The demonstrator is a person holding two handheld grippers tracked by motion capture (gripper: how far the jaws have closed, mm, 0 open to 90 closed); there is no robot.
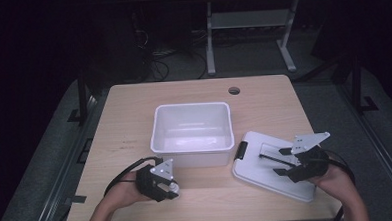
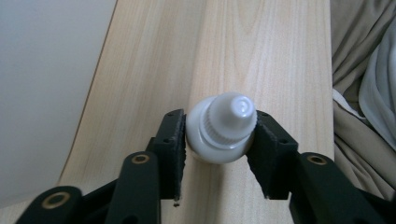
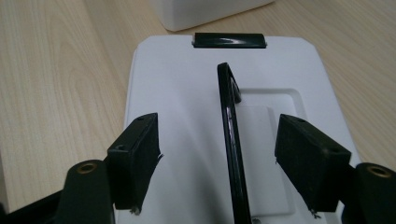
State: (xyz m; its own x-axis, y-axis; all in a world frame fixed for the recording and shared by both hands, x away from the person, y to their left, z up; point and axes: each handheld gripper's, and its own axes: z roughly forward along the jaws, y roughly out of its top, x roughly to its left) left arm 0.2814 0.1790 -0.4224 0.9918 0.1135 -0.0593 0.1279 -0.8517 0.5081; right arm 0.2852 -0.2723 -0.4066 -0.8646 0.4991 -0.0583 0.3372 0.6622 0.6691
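Note:
A small white bottle (image 2: 224,128) with a ribbed cap stands on the wooden table (image 2: 261,56), and my left gripper (image 2: 219,140) is shut on it, both black pads pressing its sides. In the high view that gripper (image 1: 168,189) is near the table's front left, just in front of the white bin (image 1: 191,106). My right gripper (image 1: 281,162) hovers open over the white lid (image 1: 256,170) lying flat at the front right. The lid's black handle (image 3: 231,140) stands upright between the open jaws, and neither pad (image 3: 135,158) touches it.
The empty white bin sits mid-table; its wall (image 2: 42,93) is close on the left of the left gripper. A black latch (image 3: 229,39) marks the lid's (image 3: 187,93) far end, near the bin's corner (image 3: 201,11). A round hole (image 1: 234,91) is at the back. Cloth (image 2: 359,93) lies past the table's edge.

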